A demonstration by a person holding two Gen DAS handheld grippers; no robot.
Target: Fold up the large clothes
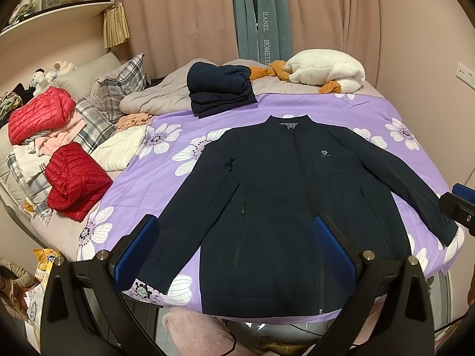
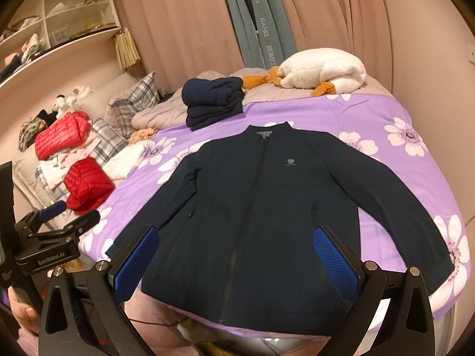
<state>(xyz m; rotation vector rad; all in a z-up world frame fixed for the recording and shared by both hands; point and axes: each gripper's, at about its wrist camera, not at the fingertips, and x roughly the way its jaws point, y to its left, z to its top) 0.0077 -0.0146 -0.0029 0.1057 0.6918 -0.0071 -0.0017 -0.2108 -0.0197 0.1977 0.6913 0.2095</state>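
Two blue-padded grippers, left gripper (image 1: pixel 234 252) and right gripper (image 2: pixel 237 262), gape wide and empty at lower frame, above a zipped navy jacket (image 1: pixel 297 195) spread flat on the purple floral bedsheet (image 1: pixel 386 112)

A home bedroom: a bed (image 1: pixel 371 112) with pillows (image 1: pixel 118 89), pink curtains (image 1: pixel 178 14) and shelves (image 2: pixel 59 14).
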